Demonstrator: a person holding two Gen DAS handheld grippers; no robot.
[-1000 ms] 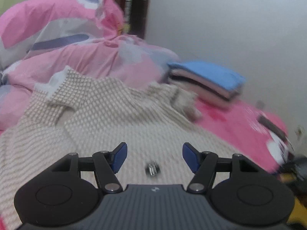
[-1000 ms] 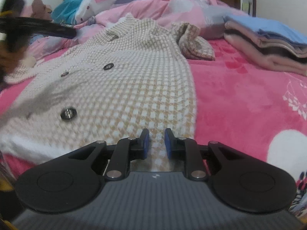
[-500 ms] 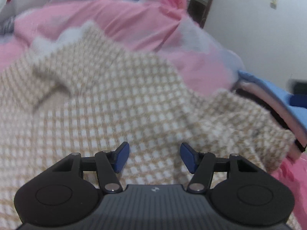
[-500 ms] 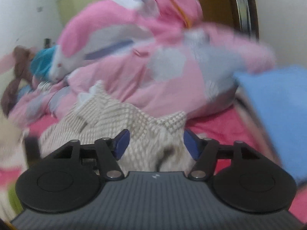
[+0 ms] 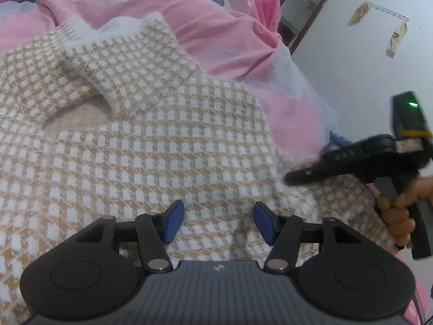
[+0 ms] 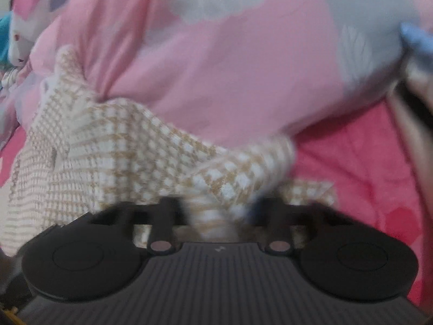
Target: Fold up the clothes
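A pink quilt [image 5: 216, 27] is heaped along the far edge of the checked jacket [image 5: 148, 140], touching its collar and shoulder. The jacket lies spread on the bed, whose red blanket [image 6: 365, 162] shows to the right. A dark door frame [image 5: 305, 10] and a white wall [image 5: 351, 67] stand behind the quilt. A blue folded edge [image 6: 414, 38] peeks at the far right of the right view.

The left gripper [image 5: 218, 220] hovers low over the jacket, jaws about half apart and closing, with only flat fabric below them and nothing pinched. The right gripper [image 6: 213, 211], blurred, is closing on a bunched fold of the jacket's sleeve, which sits between the jaws. In the left view a hand [image 5: 400, 211] carries it at the jacket's right edge.
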